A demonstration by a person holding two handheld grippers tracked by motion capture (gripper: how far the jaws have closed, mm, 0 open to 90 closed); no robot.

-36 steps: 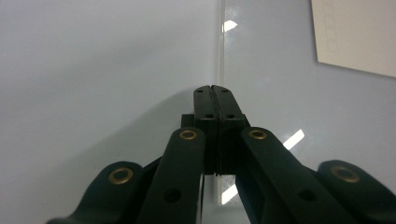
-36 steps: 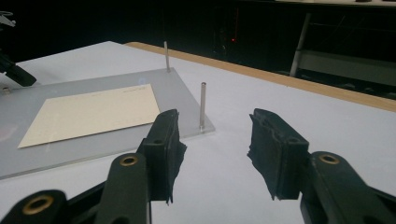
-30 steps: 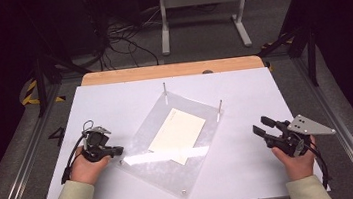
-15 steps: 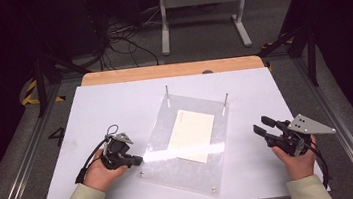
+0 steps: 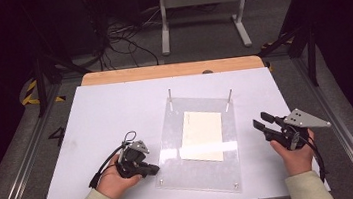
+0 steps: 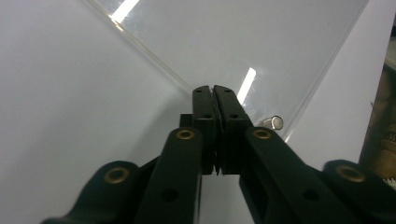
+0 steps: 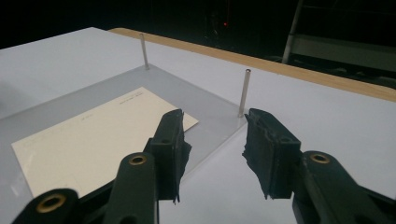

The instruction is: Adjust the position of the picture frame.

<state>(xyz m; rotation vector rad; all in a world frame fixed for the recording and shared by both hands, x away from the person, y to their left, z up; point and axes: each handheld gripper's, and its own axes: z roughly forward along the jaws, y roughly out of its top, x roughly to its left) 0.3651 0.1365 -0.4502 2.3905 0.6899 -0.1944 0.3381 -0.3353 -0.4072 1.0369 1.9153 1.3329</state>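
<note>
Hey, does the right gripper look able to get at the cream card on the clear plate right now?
Probably yes. The right gripper is open beside the clear plate, pointing toward the cream card, with nothing lying between them. The two upright pins stand at the far edge, off its path.

Beyond my white table (image 5: 115, 111) I see its wooden edge strip (image 5: 171, 70), tangled black cables (image 5: 122, 37) on the grey floor and a white metal stand (image 5: 202, 6).

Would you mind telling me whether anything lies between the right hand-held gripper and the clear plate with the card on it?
Nothing visible does. Bare white table separates the right hand-held gripper from the clear plate; its open jaws face the card.
</note>
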